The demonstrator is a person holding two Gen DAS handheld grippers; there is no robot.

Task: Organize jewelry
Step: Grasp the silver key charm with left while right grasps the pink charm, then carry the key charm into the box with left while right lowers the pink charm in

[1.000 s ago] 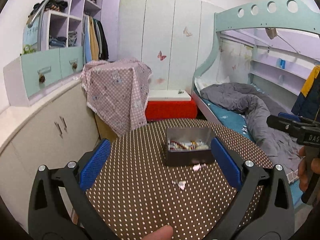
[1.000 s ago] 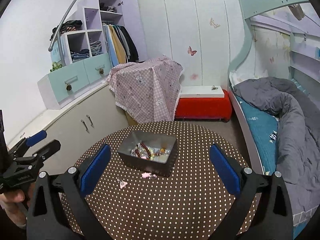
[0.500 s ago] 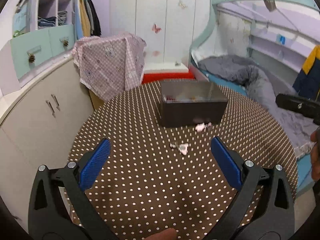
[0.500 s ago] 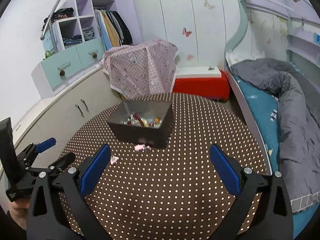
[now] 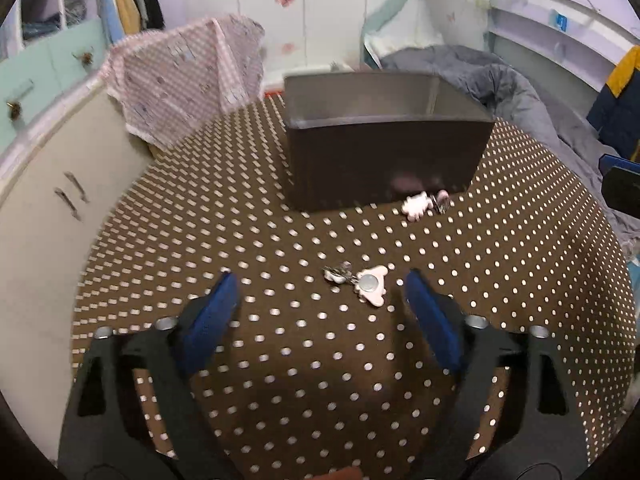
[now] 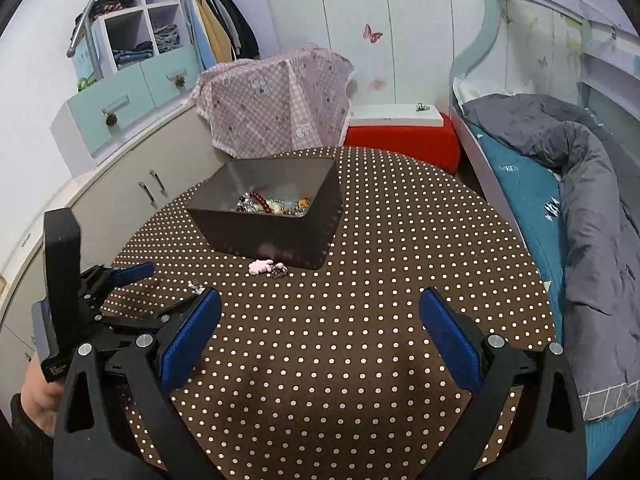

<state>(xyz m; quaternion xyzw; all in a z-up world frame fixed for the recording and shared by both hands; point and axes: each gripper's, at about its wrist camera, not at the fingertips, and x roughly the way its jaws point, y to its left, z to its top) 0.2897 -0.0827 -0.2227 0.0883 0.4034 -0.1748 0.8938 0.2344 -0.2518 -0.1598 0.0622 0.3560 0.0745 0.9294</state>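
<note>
A dark box (image 5: 384, 152) (image 6: 272, 216) stands on the round dotted table (image 5: 280, 380) (image 6: 380, 320); the right wrist view shows several jewelry pieces (image 6: 272, 205) inside. A pink charm with a metal clip (image 5: 370, 286) lies just ahead of my open, empty left gripper (image 5: 320, 304), between its fingertips. A second pink charm (image 5: 418, 205) (image 6: 262, 266) lies against the box front. My right gripper (image 6: 320, 320) is open and empty, above the table's near half. The left gripper (image 6: 128, 276) shows low at the left.
A cabinet (image 6: 132, 196) runs along the table's left. A pink checked cloth (image 6: 276, 104) and a red bench (image 6: 400, 140) stand behind the table. A bed with a grey duvet (image 6: 580, 208) lies to the right.
My left gripper has moved down and forward to the near pink charm, which now lies between its fingertips. My right gripper has dropped a little toward the table.
</note>
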